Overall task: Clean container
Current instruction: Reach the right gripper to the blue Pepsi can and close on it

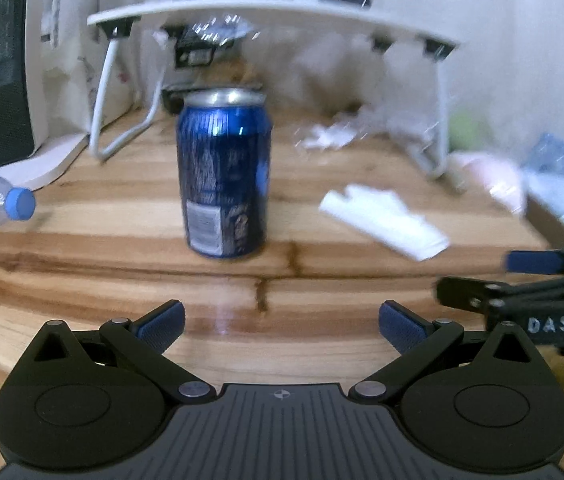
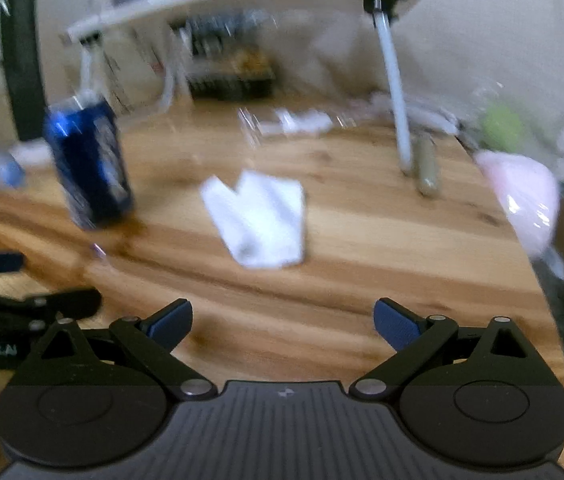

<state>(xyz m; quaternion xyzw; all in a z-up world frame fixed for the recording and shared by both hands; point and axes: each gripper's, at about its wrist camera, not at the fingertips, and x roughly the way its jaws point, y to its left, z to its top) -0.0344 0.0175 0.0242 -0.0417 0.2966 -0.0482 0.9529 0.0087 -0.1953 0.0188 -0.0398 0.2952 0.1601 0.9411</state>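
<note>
With both my jaws wide and empty, I judge the upright blue can (image 1: 223, 176) light, slippery, easily dented, so I'd grip mid-body and wipe with the soft white tissue (image 2: 259, 220)

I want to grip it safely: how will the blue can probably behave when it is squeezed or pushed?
The blue can stands upright and tall on the wooden table, so a high push may tip it. Its glossy metal looks slippery. Whether it is full cannot be seen; if empty, it would likely dent.
</note>
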